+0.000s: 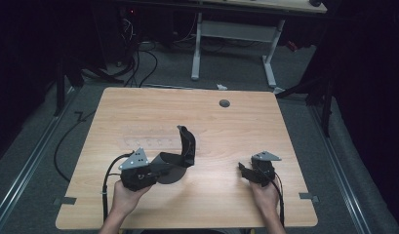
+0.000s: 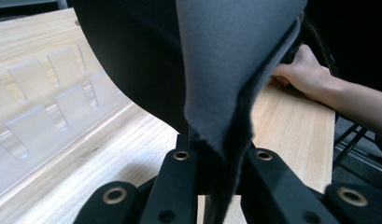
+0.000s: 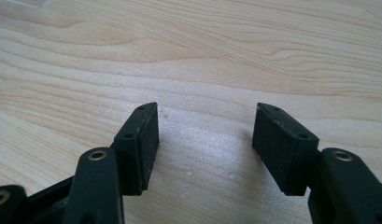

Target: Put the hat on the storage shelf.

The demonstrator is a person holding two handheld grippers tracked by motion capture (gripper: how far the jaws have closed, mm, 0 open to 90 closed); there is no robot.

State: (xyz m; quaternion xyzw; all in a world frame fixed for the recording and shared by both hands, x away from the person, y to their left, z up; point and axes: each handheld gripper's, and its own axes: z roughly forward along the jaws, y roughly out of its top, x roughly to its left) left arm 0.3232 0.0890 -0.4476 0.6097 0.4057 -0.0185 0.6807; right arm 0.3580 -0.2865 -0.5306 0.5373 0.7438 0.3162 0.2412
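Two claws: left claw (image 1: 160, 168) clamps dark pad (image 1: 180, 153), hiding jaw tips; right claw (image 3: 205, 149) agape.

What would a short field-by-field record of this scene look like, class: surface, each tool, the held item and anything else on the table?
surface: wooden table with a round grey grommet
left tool: shut on a dark flexible sheet, which curls upward
right tool: open, empty, low over bare wood
other item: clear plastic rack lying flat beyond the sheet
hands: one on each tool, at the near edge
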